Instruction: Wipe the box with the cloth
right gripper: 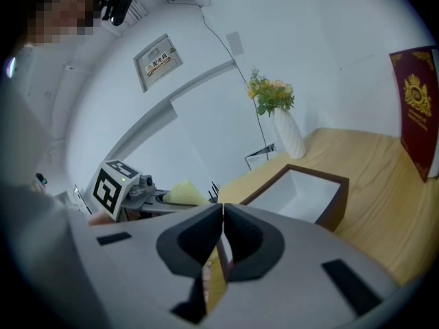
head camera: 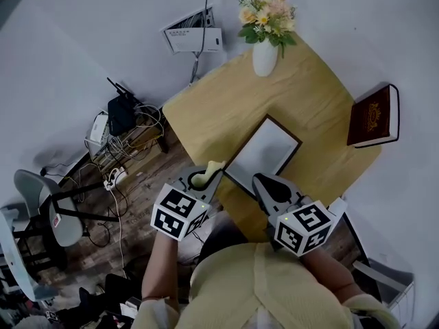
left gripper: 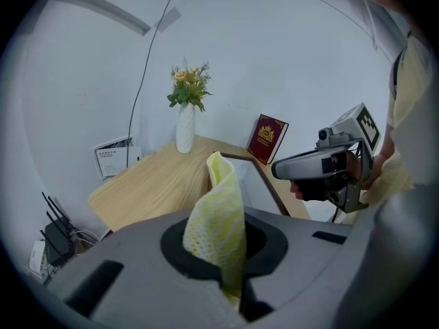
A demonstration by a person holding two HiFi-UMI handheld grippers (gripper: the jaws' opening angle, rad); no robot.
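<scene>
- Two tongs sit low in the middle of the head view, each carrying a cube of black-and-white square markers.
- The left tongs [left gripper: 230, 252] are closed on the cloth [left gripper: 218, 214]. It is a pale yellow piece of open, net-like weave, folded on itself. It rises in a soft peak from between the dark, rounded pads.
- The right tongs [right gripper: 223, 218] have their jaws pressed together tip to tip, with nothing between them.
- The box [head camera: 264, 153] lies flat at the centre of the head view. It is a shallow rectangle with a dark brown rim and a plain white inside, open side up.
- The cloth's peak is at the lower-left corner of the box. It seems to stop just short of the rim, though contact cannot be judged from here.
- The tabletop [head camera: 226, 108] is pale wood with a fine straight grain and rounded corners.
- A slim, smooth white vase [head camera: 265, 57] stands at top centre, holding yellow and pink flowers [head camera: 269, 16].
- A dark red book [head camera: 374, 115] with a gold emblem stands upright at the right edge of the tabletop.
</scene>
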